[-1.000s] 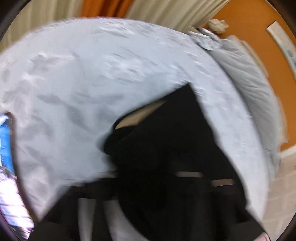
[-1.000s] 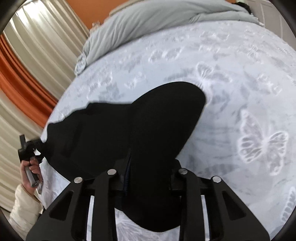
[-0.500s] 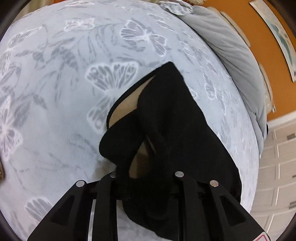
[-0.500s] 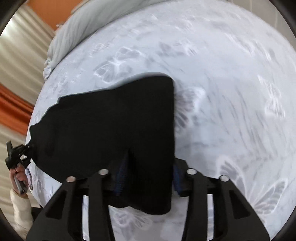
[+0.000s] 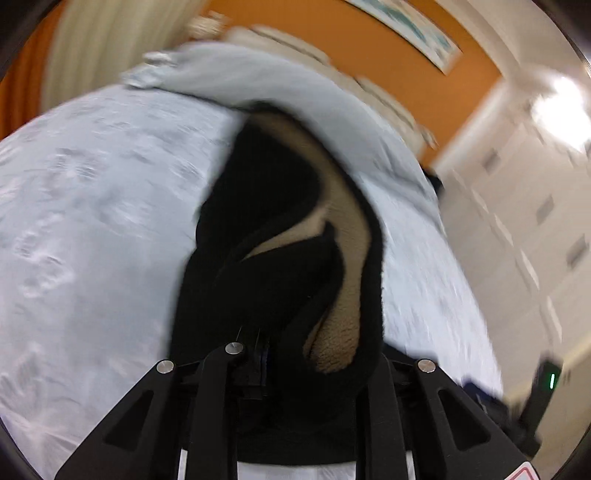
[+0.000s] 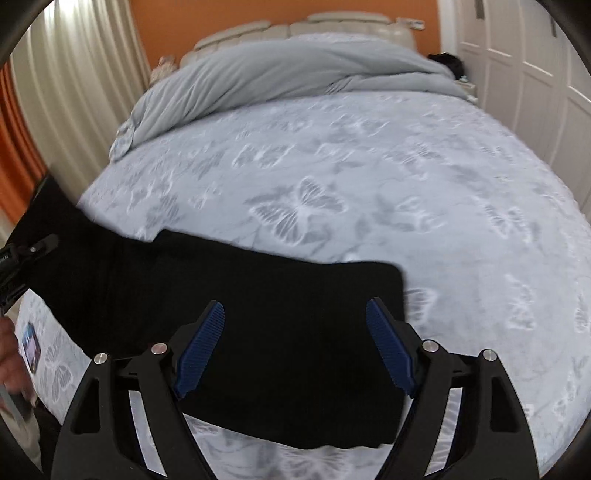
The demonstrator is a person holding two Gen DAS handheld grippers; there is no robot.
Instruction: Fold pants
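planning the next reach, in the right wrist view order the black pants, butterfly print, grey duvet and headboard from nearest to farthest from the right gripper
1. black pants, lying under the open right gripper
2. butterfly print, on the bedspread past the pants
3. grey duvet, bunched across the bed's far end
4. headboard, behind the duvet against the orange wall

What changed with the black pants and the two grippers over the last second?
The right gripper has just opened and let go of the pants, which now lie flat on the bedspread. The left gripper stays clamped on its lifted end, tan lining showing.
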